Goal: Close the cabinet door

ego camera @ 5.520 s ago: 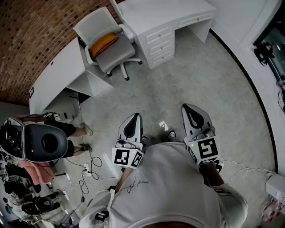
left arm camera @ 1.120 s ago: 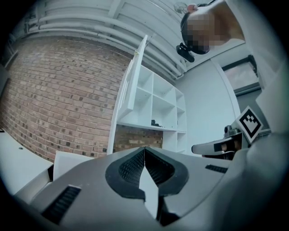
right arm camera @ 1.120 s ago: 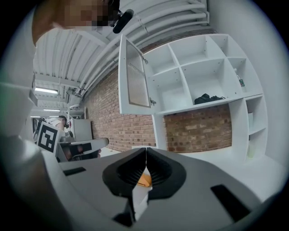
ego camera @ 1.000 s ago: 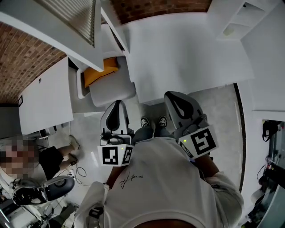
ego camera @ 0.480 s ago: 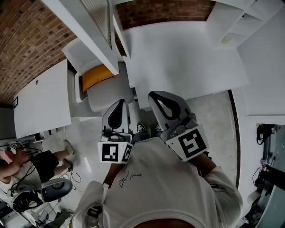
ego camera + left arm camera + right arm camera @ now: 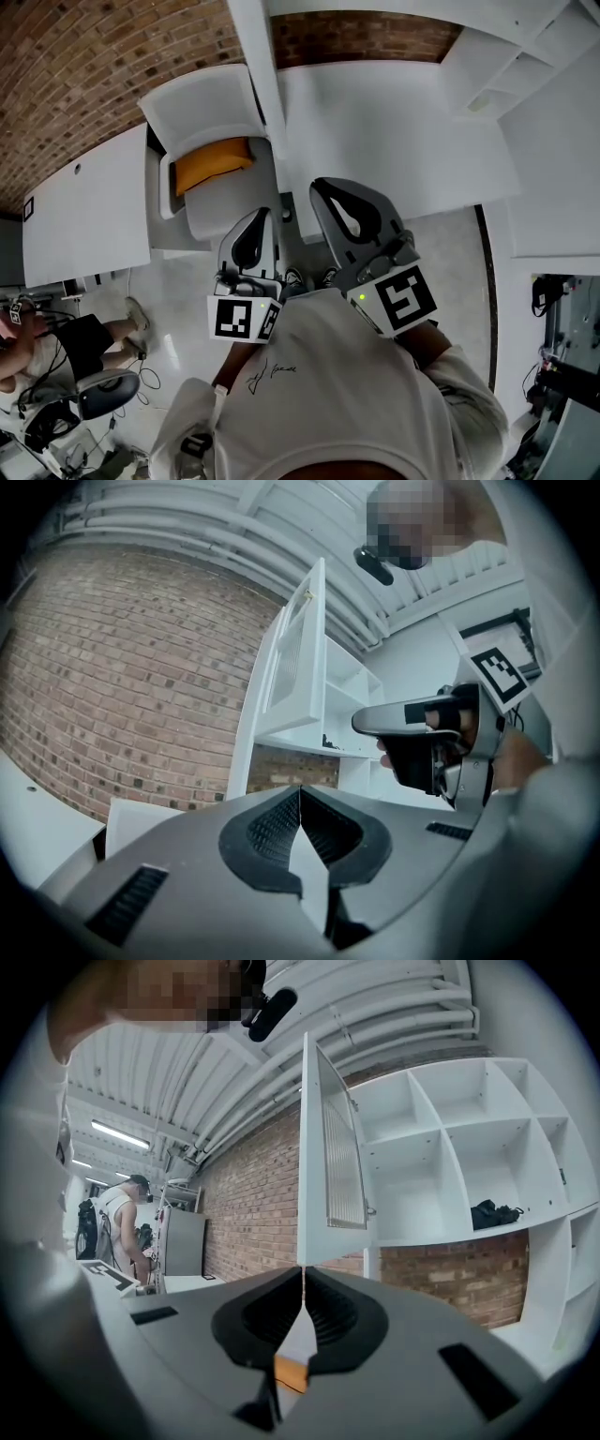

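Observation:
The white cabinet door [image 6: 328, 1166] stands open, swung out from the white shelf unit [image 6: 469, 1147] on the brick wall. It has a ribbed panel and a small knob. In the head view the door [image 6: 255, 56] shows edge-on at the top. My right gripper [image 6: 325, 186] is raised just below and right of that edge, shut and empty, apart from the door. My left gripper [image 6: 259, 216] hangs lower, also shut and empty. In the left gripper view the door [image 6: 295, 667] rises ahead, with the right gripper [image 6: 422, 733] to its right.
A white desk [image 6: 403, 131] lies under the shelves. An office chair with an orange cushion [image 6: 211, 164] stands left of it, and a second white desk [image 6: 84, 216] further left. A black item [image 6: 494, 1213] lies on a shelf. A person [image 6: 47, 347] stands among cables at the lower left.
I have come from the open floor up to the desk and cabinet. Over the last second the right gripper rose toward the door edge and the left one barely moved.

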Available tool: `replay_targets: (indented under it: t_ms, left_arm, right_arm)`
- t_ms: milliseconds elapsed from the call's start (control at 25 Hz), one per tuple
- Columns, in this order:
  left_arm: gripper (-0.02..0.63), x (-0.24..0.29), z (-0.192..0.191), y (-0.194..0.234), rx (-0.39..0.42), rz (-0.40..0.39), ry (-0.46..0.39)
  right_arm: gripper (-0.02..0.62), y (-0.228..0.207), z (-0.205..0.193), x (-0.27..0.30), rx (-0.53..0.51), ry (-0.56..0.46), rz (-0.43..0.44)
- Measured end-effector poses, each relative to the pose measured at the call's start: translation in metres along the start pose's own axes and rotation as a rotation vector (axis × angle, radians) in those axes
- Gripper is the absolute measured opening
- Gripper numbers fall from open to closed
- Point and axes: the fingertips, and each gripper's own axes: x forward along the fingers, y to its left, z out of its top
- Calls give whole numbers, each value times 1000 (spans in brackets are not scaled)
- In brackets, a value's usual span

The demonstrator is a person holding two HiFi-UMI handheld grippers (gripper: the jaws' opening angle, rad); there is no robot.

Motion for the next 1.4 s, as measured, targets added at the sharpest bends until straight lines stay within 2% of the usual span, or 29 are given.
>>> replay_targets:
  t_ms: [480, 880, 960, 1040, 1400]
  left_arm:
    - [17, -2, 9, 14, -24, -25, -35]
    - [17, -12, 9, 20, -44, -8, -35]
    - [17, -13, 10, 21, -41, -4, -38]
    - [17, -14, 10, 23, -39, 1, -40]
    - [17, -14, 8, 31, -48, 20, -30]
  right_arm:
    - [28, 4, 41, 26, -61, -72, -50]
    - [29, 2, 50, 40, -65, -95, -90]
    - [54, 1, 50, 43, -68, -96, -105]
    - [121, -1, 50, 46, -69, -97, -123]
    - [104, -4, 53, 57, -65, -106, -161]
